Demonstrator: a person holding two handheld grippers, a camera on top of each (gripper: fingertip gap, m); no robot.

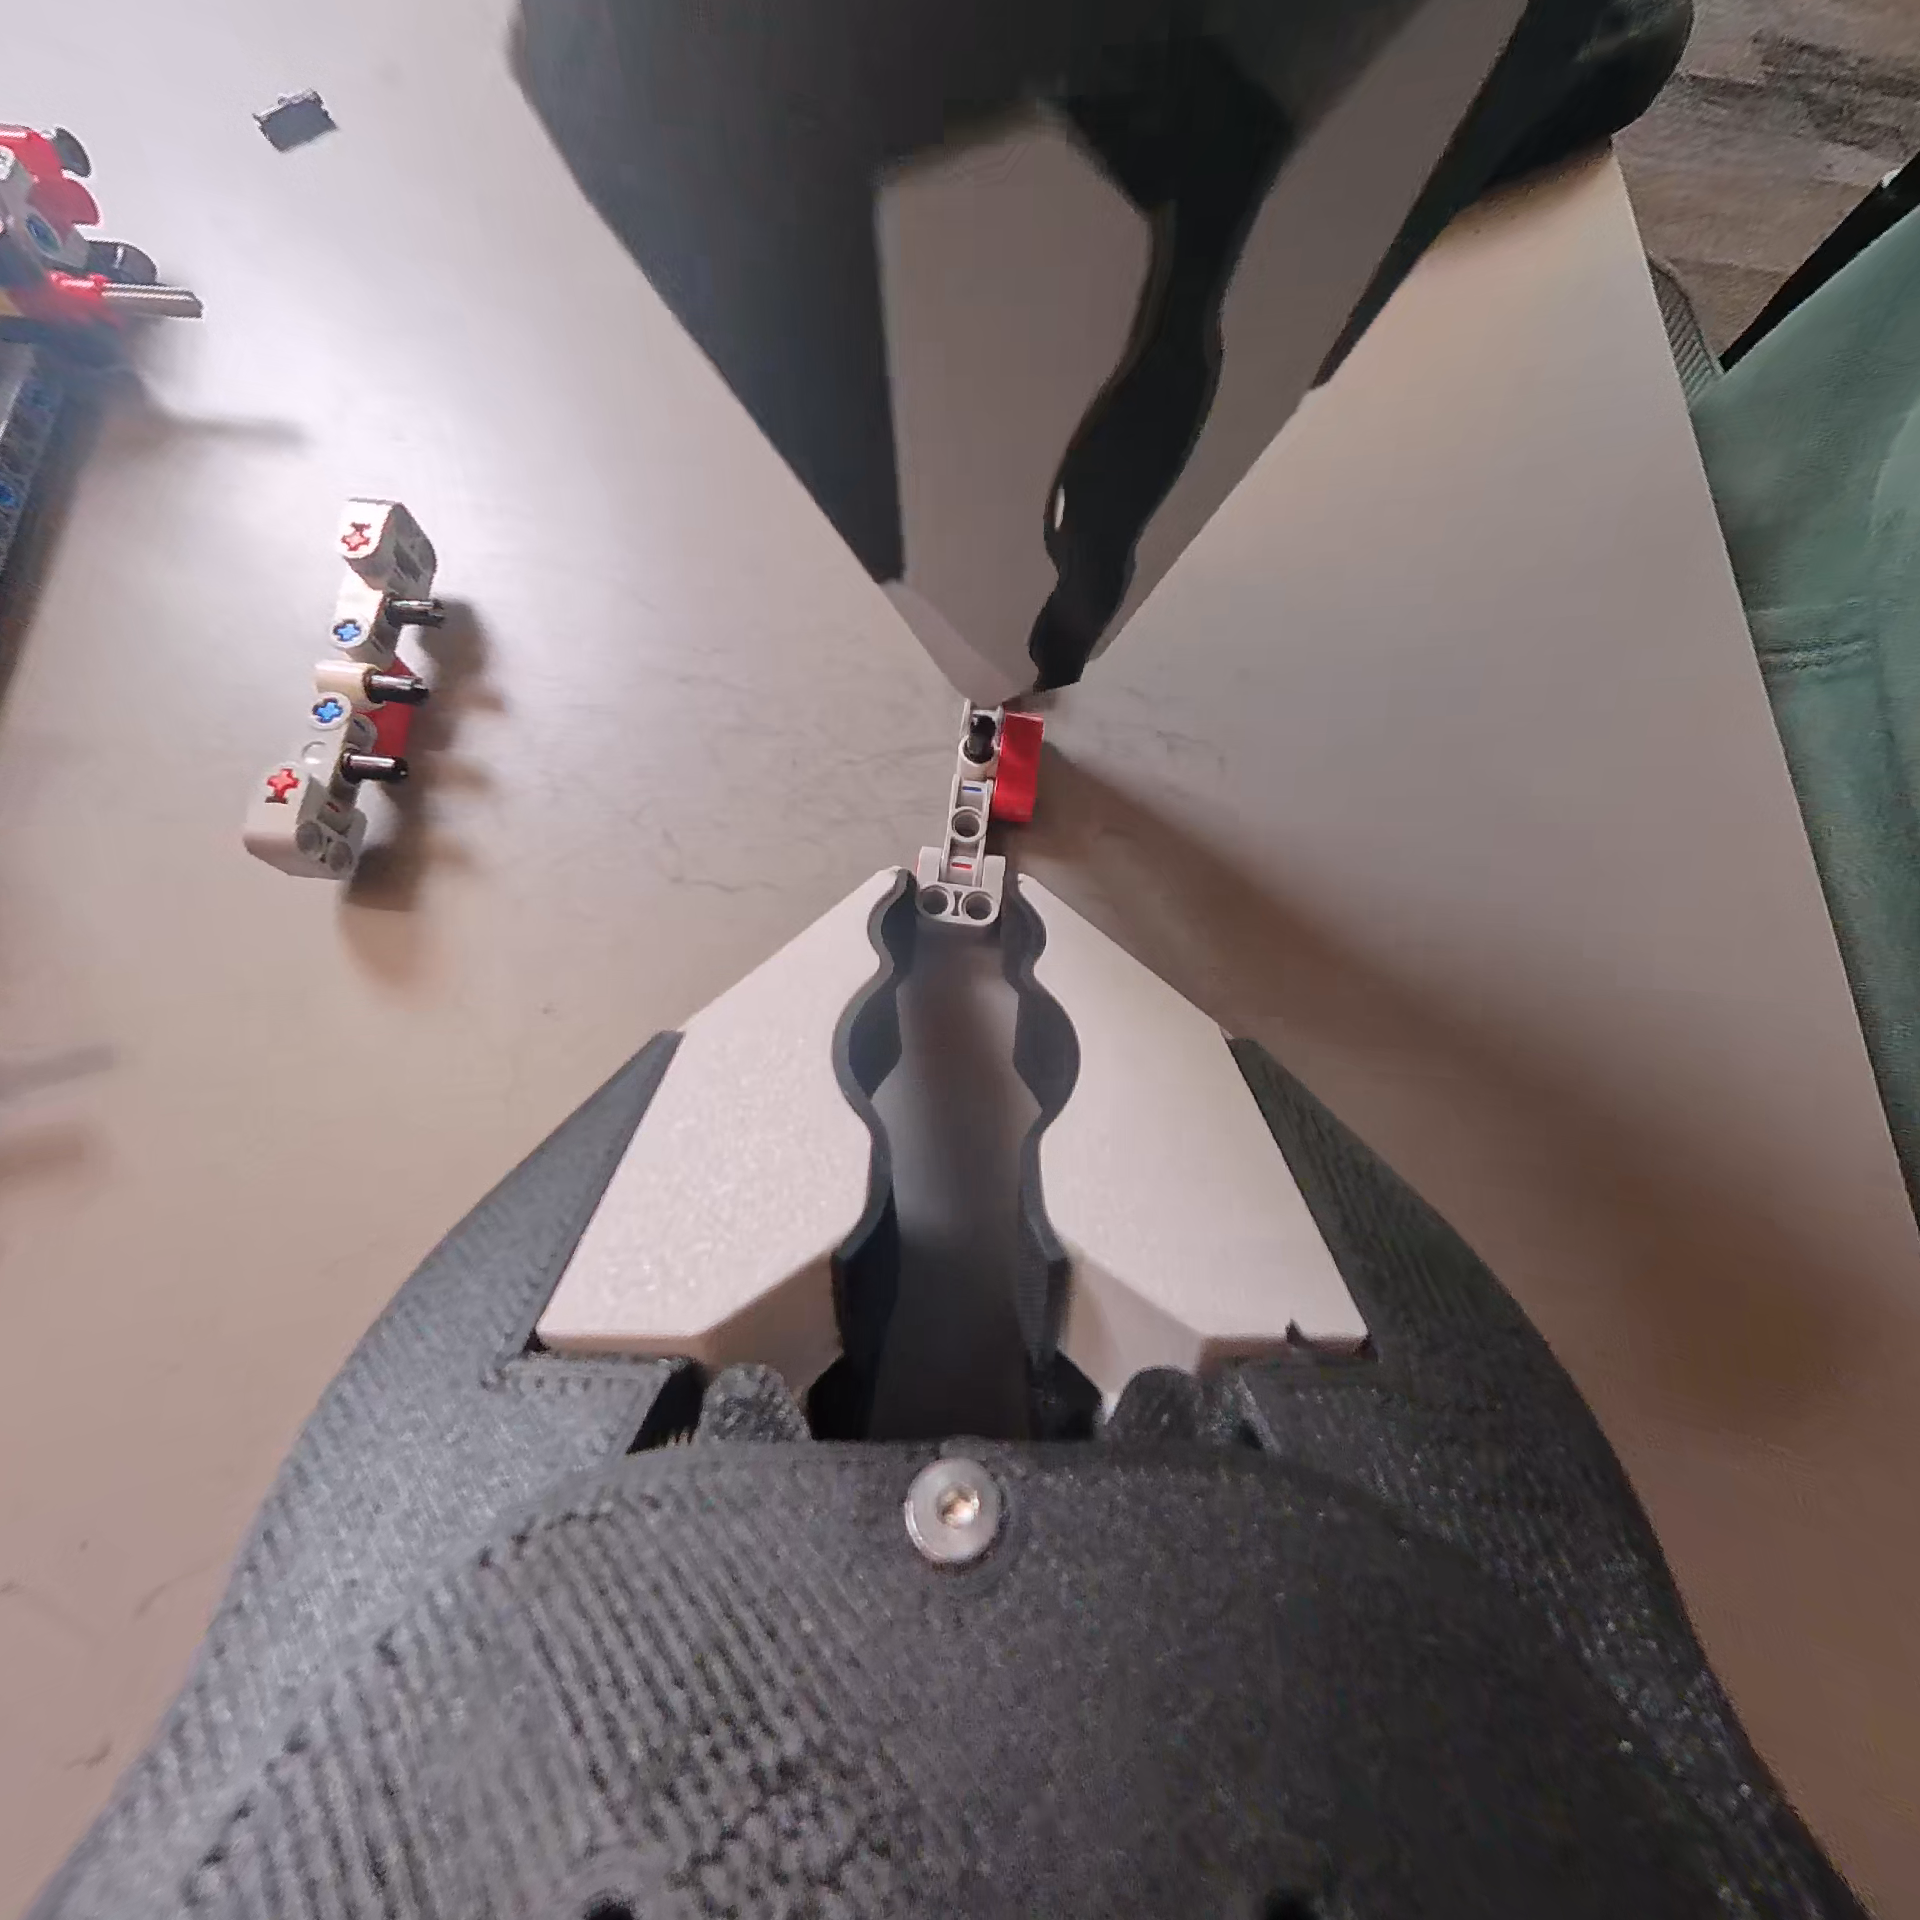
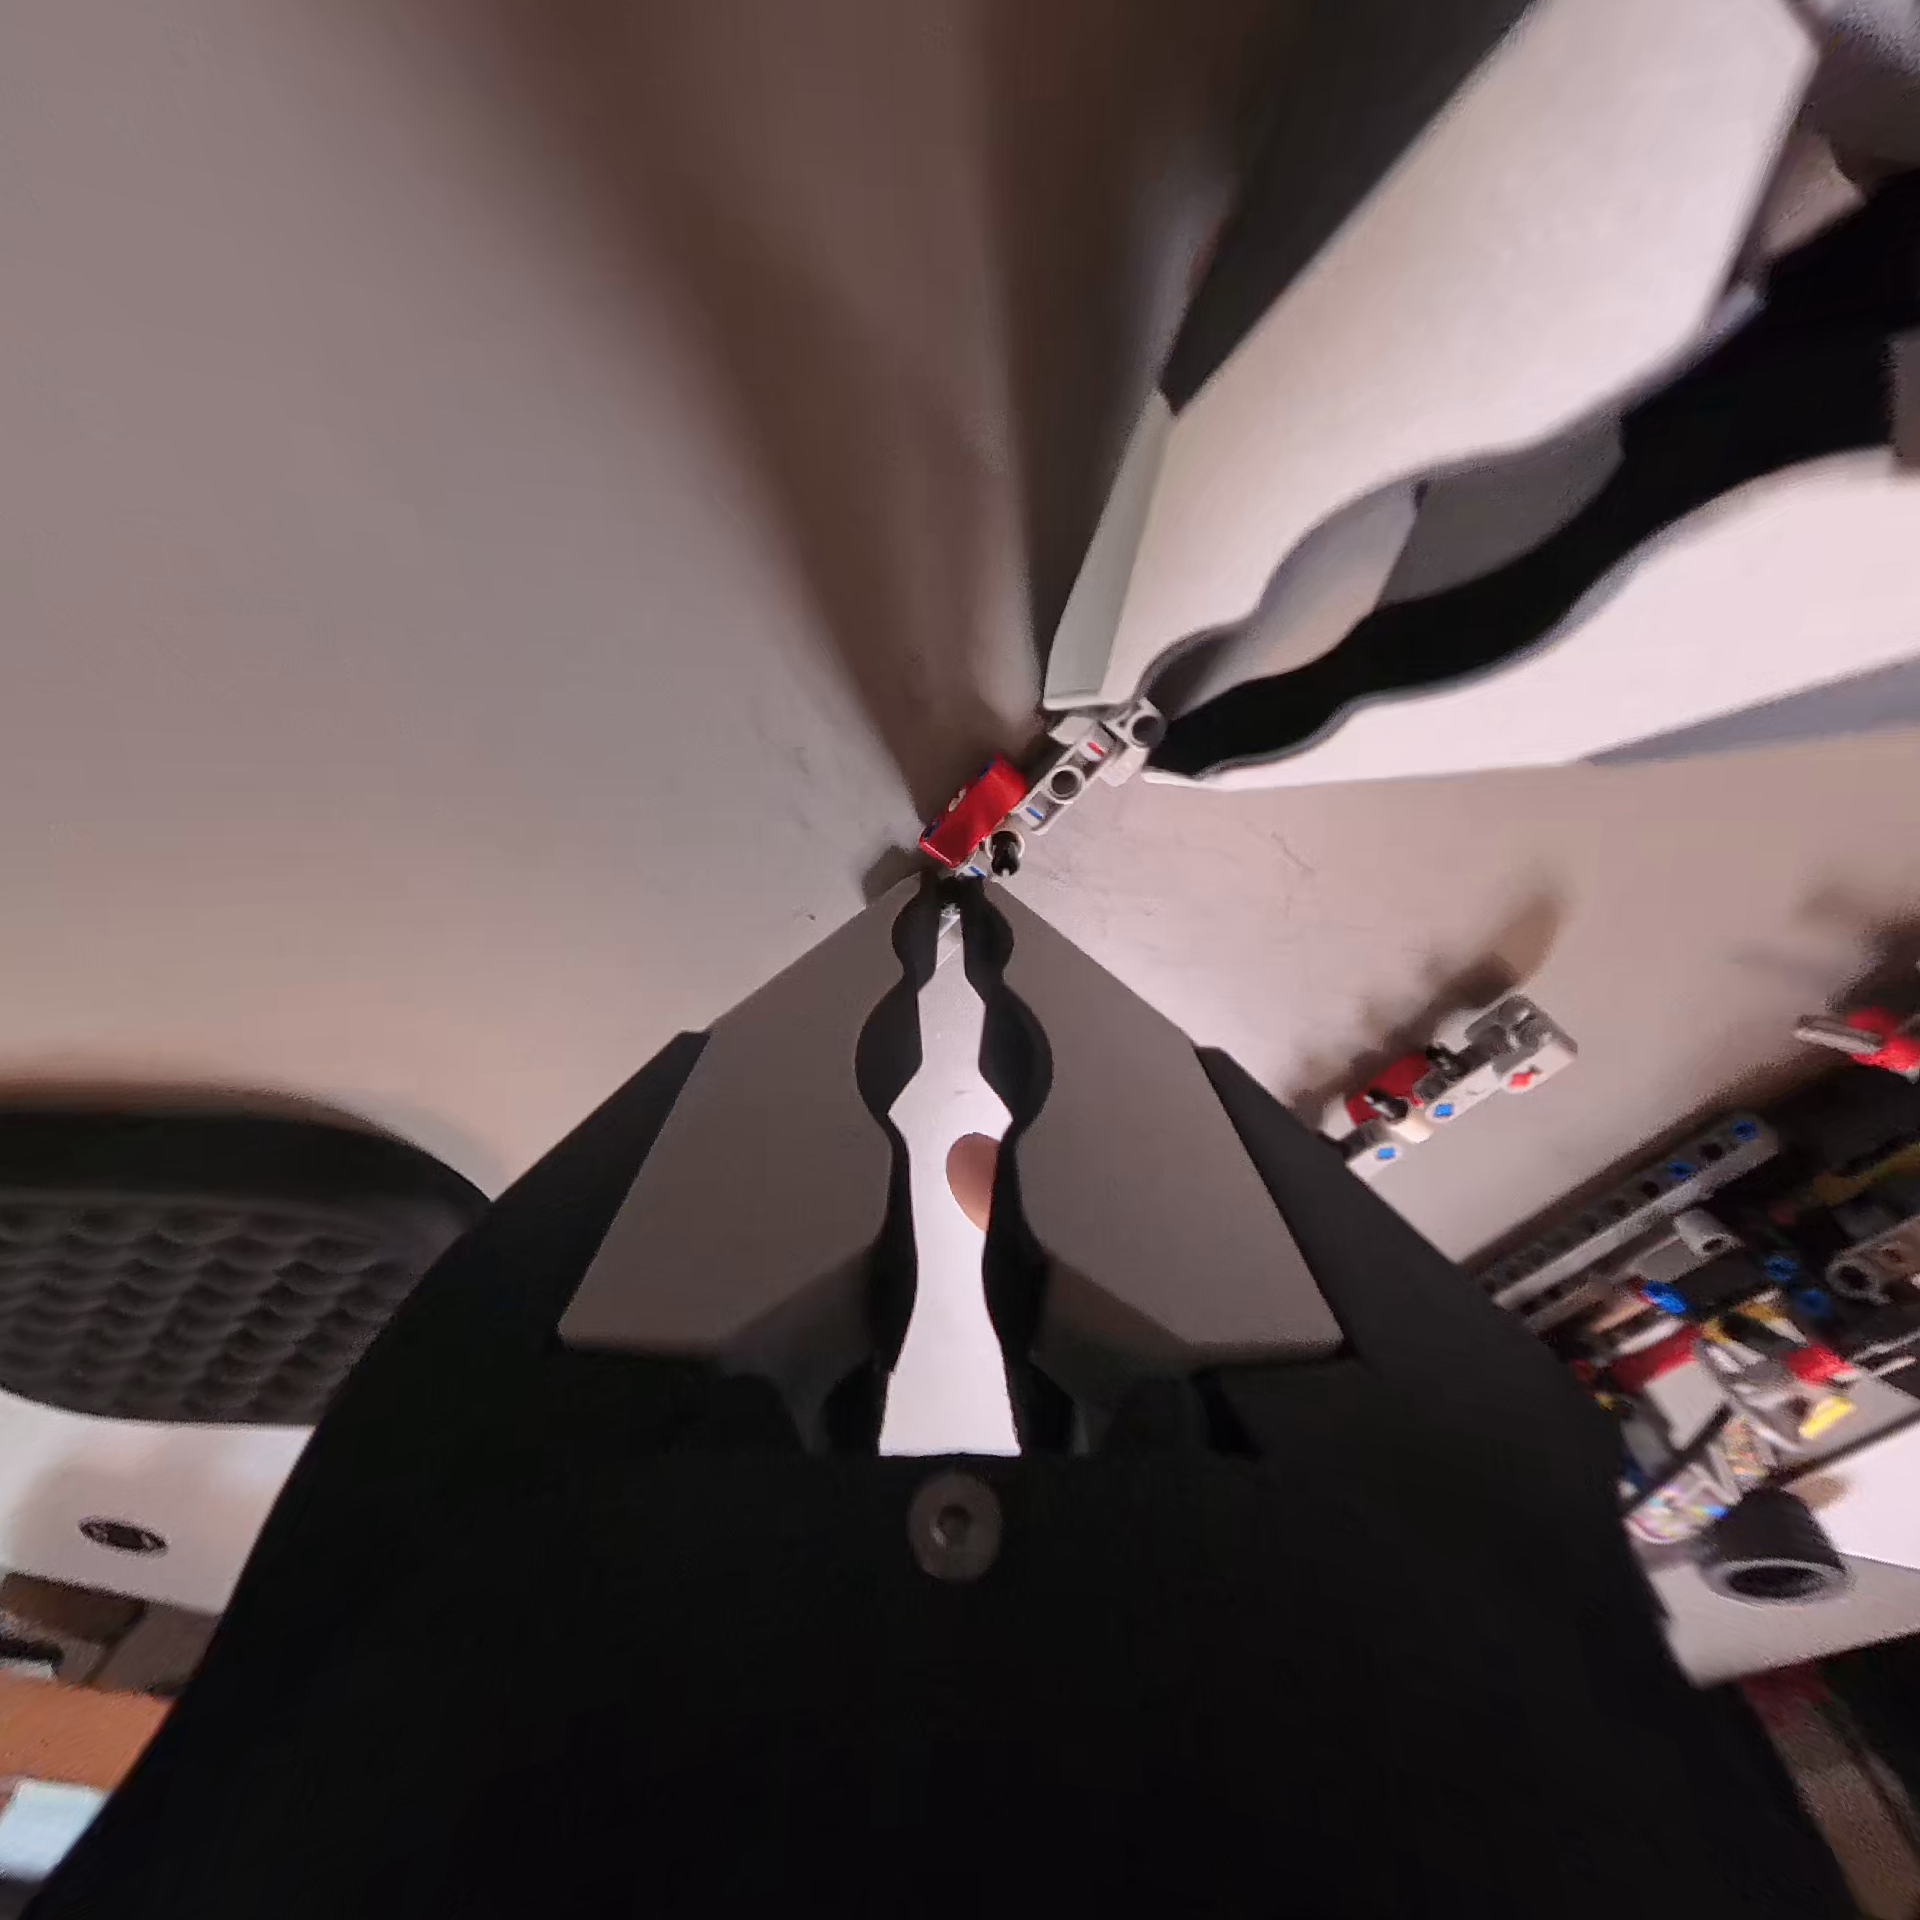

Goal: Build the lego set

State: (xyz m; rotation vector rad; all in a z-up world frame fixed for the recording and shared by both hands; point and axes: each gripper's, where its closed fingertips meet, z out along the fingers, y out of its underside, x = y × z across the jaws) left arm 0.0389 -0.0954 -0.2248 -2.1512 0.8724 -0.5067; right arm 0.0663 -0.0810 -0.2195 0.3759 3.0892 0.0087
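Note:
A small grey Technic sub-assembly (image 1: pixel 966 805) with a red piece (image 1: pixel 1018 769) and a black pin is held above the beige table (image 1: pixel 623 727) between both grippers. My left gripper (image 1: pixel 961 899) is shut on its near grey end. My right gripper (image 1: pixel 1023 681) comes in from the top and is shut on its far end. In the right wrist view the right gripper (image 2: pixel 948 896) pinches the end beside the red piece (image 2: pixel 971 816). There the left gripper (image 2: pixel 1127 743) holds the grey end (image 2: pixel 1081 774) from the upper right.
A second grey, white and red sub-assembly (image 1: pixel 332 675) with black pins lies on the table to the left; it also shows in the right wrist view (image 2: pixel 1455 1081). A partly built model (image 2: pixel 1714 1299), a black wheel (image 2: pixel 1766 1558) and a small black piece (image 1: pixel 296 120) lie farther off. Green cloth (image 1: pixel 1818 623) is beyond the table edge. The tips of both grippers are at nearly the same place. From either gripper's tips it is about 20 centimeters to the partly built model (image 2: pixel 1714 1299).

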